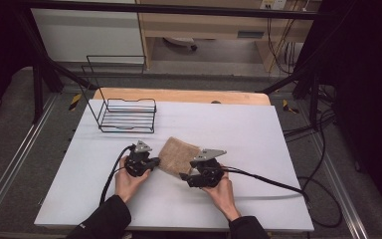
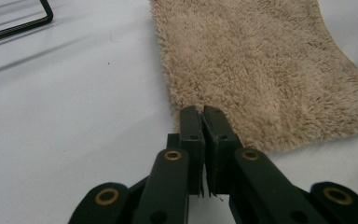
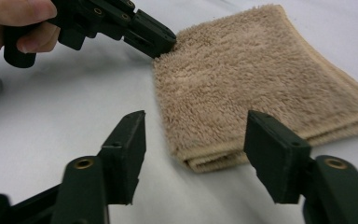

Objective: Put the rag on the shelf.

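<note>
A folded beige towel (image 1: pixel 179 154) lies flat on the white table (image 1: pixel 238 129), a little nearer than its middle. My left gripper (image 1: pixel 156 160) sits at the towel's left corner; in the left gripper view its jaws (image 2: pixel 203 112) are shut together, pinching that corner of the towel (image 2: pixel 261 70). My right gripper (image 1: pixel 184 175) is at the near corner of the towel. In the right gripper view its two jaws (image 3: pixel 196 144) stand apart on either side of the towel's (image 3: pixel 251 79) folded layers without touching them. The left gripper (image 3: pixel 163 42) also shows there, at the far corner.
A black wire rack (image 1: pixel 127 117) stands at the table's back left. Cables (image 1: pixel 273 184) trail from both grippers across the near table. A metal frame and dark floor surround the table; shelving stands behind it.
</note>
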